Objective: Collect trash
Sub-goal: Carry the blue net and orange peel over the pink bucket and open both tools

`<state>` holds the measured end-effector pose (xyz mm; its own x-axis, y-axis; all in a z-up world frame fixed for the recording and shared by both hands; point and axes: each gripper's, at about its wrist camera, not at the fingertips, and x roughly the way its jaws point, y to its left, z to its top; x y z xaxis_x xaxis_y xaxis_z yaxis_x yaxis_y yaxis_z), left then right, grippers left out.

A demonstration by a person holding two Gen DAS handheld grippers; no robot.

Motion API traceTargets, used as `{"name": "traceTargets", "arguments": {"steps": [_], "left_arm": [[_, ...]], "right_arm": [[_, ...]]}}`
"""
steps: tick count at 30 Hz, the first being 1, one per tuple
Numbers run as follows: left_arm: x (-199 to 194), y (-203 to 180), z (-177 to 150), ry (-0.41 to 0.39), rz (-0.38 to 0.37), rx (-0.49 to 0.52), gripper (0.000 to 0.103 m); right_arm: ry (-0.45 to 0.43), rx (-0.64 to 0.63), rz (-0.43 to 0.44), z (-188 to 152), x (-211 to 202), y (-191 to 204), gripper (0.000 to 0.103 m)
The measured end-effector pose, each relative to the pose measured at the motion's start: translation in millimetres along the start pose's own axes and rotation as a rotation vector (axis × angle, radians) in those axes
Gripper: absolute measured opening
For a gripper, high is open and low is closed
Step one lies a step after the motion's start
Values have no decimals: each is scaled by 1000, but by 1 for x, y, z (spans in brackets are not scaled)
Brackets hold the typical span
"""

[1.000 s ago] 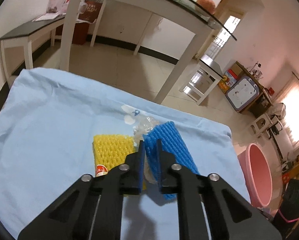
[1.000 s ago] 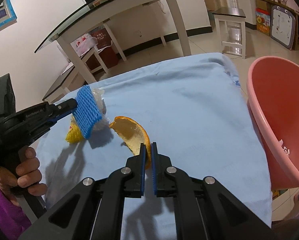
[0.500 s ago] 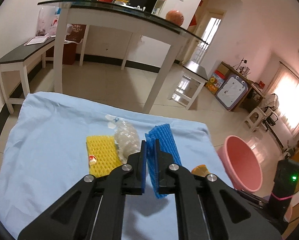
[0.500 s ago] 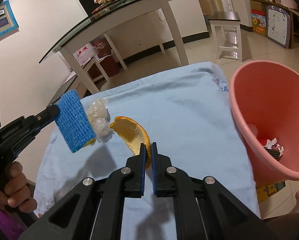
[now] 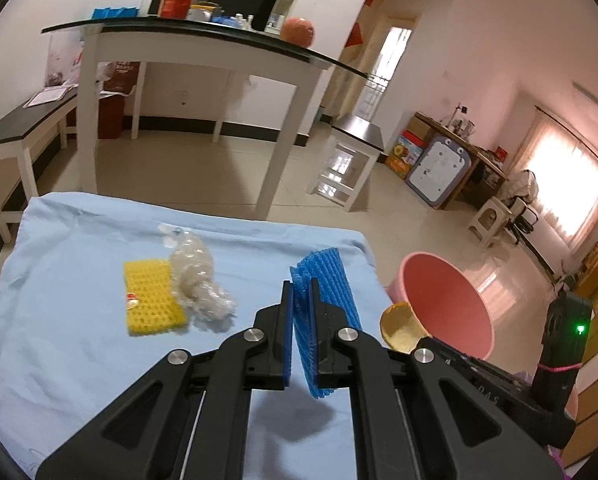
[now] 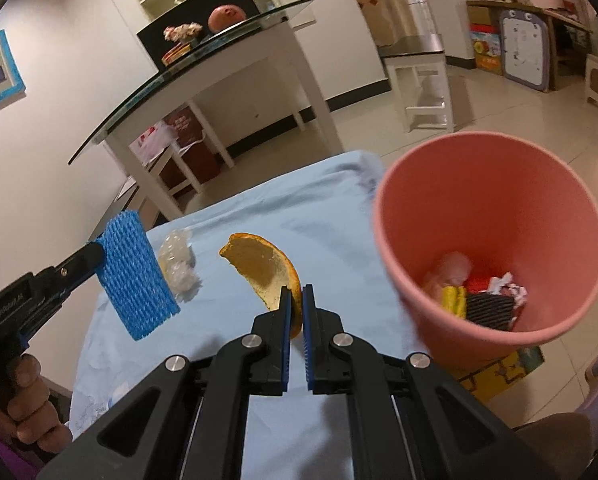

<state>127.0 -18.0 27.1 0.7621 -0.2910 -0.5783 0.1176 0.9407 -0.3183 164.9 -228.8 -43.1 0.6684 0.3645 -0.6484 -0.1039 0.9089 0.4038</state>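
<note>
My left gripper is shut on a blue foam net sleeve and holds it above the blue-clothed table; the sleeve also shows in the right wrist view. My right gripper is shut on an orange peel, lifted above the cloth; the peel shows in the left wrist view. A yellow foam net and a crumpled clear plastic wrapper lie on the cloth. The pink bin stands off the table's right edge and holds several scraps.
A glass-topped white table and a dark bench stand beyond the cloth. A white stool and a toy board are on the tiled floor to the right. A hand grips the left tool.
Both grippers have risen with their loads and moved right toward the pink bin. The blue sleeve has left the yellow net and wrapper behind. The bin's inside has come into view.
</note>
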Motion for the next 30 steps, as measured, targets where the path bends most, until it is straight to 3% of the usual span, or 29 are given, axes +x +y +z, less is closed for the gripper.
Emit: {"name": "traceTargets", "arguments": {"steps": [17,30], "left_arm": [[19,-72,-4,21,-91,110,6],[48,-114,-7,50,-129,152,6]], "right_arm": [[-111,114,-109,10,-46,-69,5],[-149,191,-165,16,-56,-108,5]]}}
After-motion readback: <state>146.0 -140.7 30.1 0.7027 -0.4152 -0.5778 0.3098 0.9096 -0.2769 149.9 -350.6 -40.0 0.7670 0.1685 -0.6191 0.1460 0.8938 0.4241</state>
